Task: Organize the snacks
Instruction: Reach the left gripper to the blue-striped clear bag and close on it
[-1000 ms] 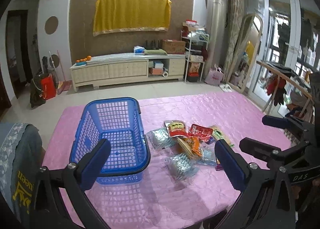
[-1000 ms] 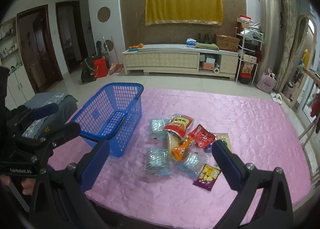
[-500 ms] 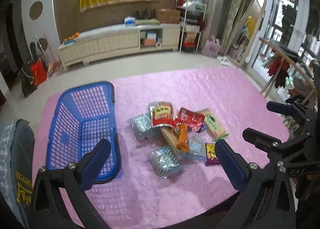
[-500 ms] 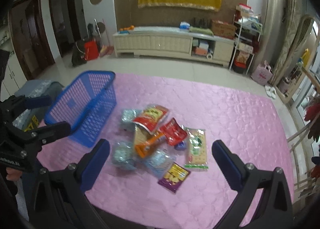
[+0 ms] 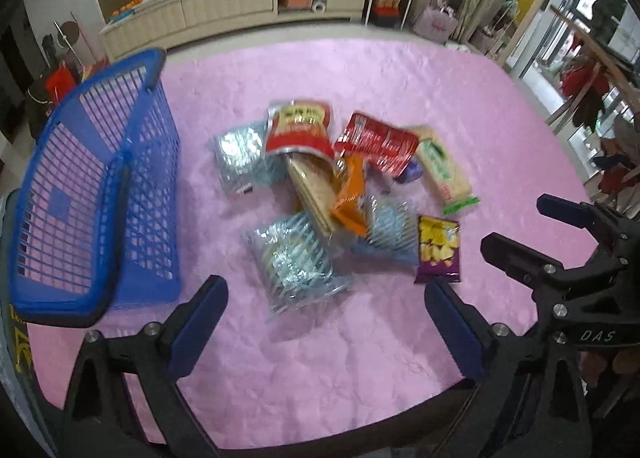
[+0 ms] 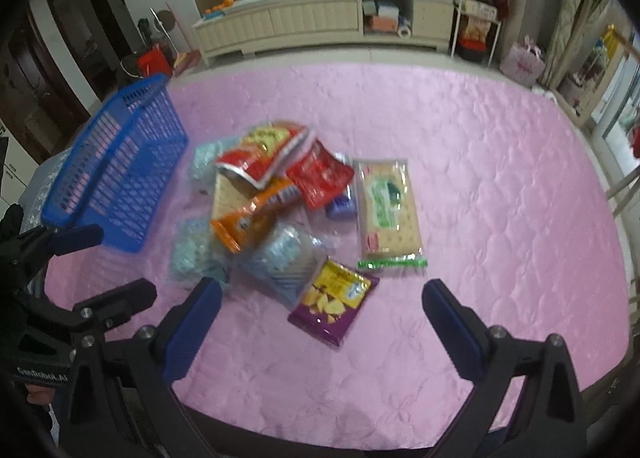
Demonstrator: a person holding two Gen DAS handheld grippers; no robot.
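Note:
A blue plastic basket (image 5: 96,186) (image 6: 120,174) stands empty at the left of the pink tablecloth (image 5: 360,358). To its right lies a heap of snack packs: two red bags (image 5: 298,126), an orange bag (image 6: 252,214), silver packs (image 5: 296,262), a green-labelled cracker pack (image 6: 388,210) and a purple chips bag (image 6: 332,304). My left gripper (image 5: 325,290) hovers over the nearest silver pack; its jaws are closing, wide apart, with nothing between them. My right gripper (image 6: 321,288) is open above the purple bag, gripping nothing.
The table's near edge runs just below both grippers. Each gripper shows in the other's view, the right one (image 5: 516,222) and the left one (image 6: 122,262), close side by side. A cream cabinet (image 6: 300,18) stands along the far wall. A wooden rack (image 5: 592,58) is at the right.
Both grippers have sunk and tipped downward toward the snack heap, which now looks larger and nearer. The snacks and basket have not moved.

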